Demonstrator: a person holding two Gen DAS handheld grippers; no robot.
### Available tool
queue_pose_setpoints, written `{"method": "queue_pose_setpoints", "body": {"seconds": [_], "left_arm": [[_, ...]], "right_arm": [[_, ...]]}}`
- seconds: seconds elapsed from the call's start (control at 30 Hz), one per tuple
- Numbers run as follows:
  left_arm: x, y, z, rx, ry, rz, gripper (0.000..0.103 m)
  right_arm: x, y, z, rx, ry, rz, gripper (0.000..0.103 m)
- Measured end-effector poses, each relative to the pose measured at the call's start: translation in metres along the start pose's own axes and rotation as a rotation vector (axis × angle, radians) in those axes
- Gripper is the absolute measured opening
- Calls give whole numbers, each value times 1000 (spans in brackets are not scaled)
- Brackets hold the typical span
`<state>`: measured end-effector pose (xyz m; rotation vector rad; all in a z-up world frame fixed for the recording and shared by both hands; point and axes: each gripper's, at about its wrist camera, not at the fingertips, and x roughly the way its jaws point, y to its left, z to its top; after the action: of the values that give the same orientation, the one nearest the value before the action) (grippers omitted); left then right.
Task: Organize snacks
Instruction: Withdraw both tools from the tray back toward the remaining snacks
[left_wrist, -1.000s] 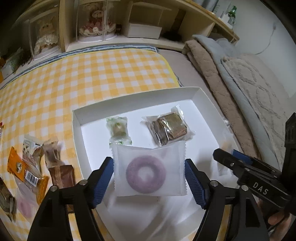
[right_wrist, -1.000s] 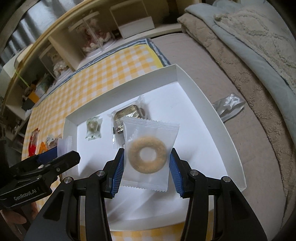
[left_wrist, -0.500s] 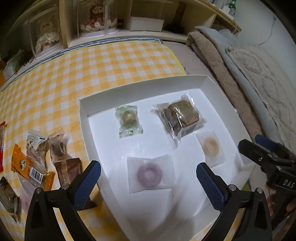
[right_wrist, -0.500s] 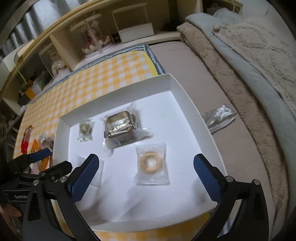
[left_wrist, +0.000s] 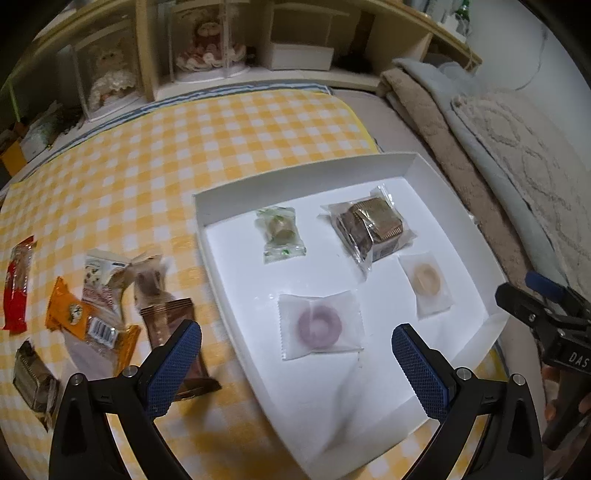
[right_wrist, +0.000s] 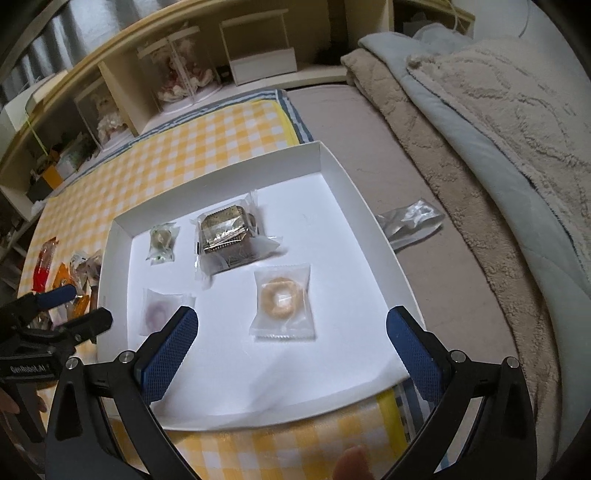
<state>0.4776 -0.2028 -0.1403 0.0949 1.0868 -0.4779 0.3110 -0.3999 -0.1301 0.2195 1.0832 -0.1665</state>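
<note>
Left wrist view: left gripper (left_wrist: 295, 354) spread wide, holding nothing; purple ring pack (left_wrist: 319, 325) flat in white box (left_wrist: 413, 164), just ahead between fingers. Right gripper (right_wrist: 291, 343) likewise spread, empty; tan ring pack (right_wrist: 282, 301) just ahead in box. Farther left, loose snack pile (left_wrist: 96, 314) on checked cloth (left_wrist: 221, 129). Risk: overlapping wrappers, so pinch may snag two, or slick film slips.

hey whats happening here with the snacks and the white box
A person with a handheld gripper in each hand is sorting wrapped snacks into a white box. Both the left gripper and the right gripper are open and empty. Four snacks lie in the box: a purple ring, a tan ring, a brown cake and a green candy. More snacks wait on the checked cloth.
</note>
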Motion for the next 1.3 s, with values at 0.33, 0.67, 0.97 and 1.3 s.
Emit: {"method": "queue_pose_setpoints", "body": {"seconds": [0.33,0.67,0.97,1.3], "left_arm": [[-58,14,-14,1,-65,13,103],[-143,44,-34,-24,-175,19,103],[-193,89,-60,-81,-207,79,103],[-217,153,-91,-192,-208,132,103]], "right_arm": [[-35,16,-9,-27,-58,11,103],[-78,60,-3,-102,-147,62,103],[-84,105,4,-159,-158,120,103],[-68,166,2,-228,-119,189,103]]}}
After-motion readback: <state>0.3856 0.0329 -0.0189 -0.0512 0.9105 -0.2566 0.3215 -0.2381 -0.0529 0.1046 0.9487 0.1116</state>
